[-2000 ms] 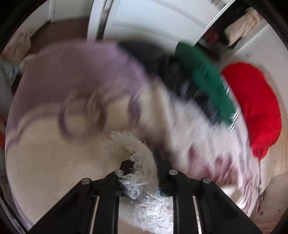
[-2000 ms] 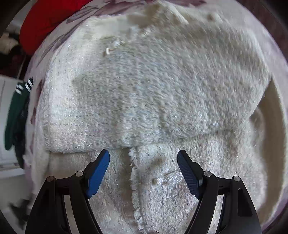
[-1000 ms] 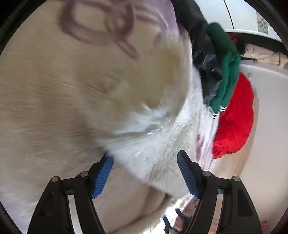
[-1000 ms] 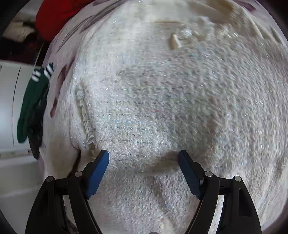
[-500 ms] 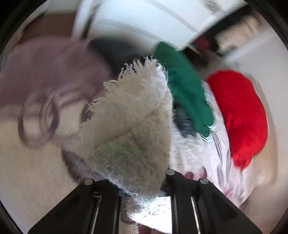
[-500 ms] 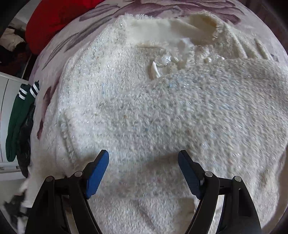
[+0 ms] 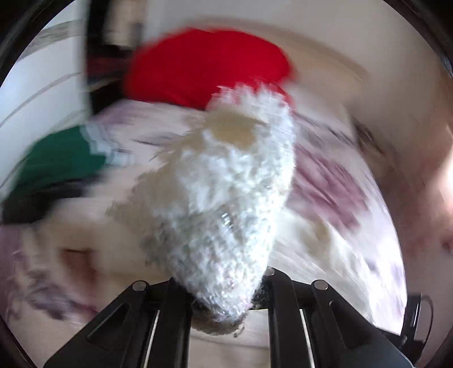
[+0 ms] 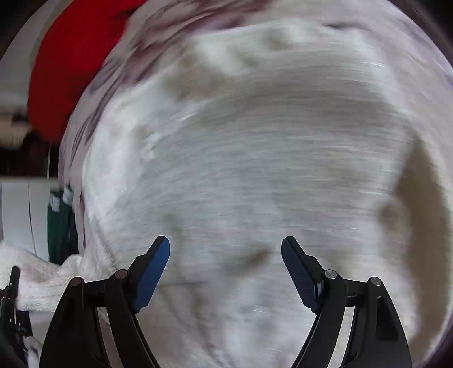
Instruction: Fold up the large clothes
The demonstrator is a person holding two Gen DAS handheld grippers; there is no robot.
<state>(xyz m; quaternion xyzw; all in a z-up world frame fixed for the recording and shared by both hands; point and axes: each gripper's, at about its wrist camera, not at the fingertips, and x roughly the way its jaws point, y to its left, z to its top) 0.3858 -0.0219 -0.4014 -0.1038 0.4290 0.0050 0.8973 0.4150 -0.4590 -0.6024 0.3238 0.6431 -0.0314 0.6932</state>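
Observation:
A fluffy cream knitted garment (image 8: 254, 158) lies spread over a bed with a purple-flowered cover (image 8: 158, 25). My left gripper (image 7: 223, 286) is shut on a fringed end of that cream garment (image 7: 226, 198), which stands up from the jaws and hides the fingertips. In the right wrist view, my right gripper (image 8: 225, 254) hangs open just above the garment's middle, its blue pads (image 8: 154, 271) wide apart with nothing between them. At the left edge of that view the lifted cream end (image 8: 42, 280) shows beside the left gripper's black body. Both views are motion-blurred.
A red garment (image 7: 206, 65) lies at the far side of the bed, also seen as the red garment (image 8: 73, 62) at upper left. A green garment with white stripes (image 7: 62, 158) lies over something dark. White cupboard doors (image 7: 36, 85) stand behind.
The left gripper closed on the garment's fringed end, then lifted and swung it toward the red garment while rolling. The right gripper stayed open and slid across the cream garment.

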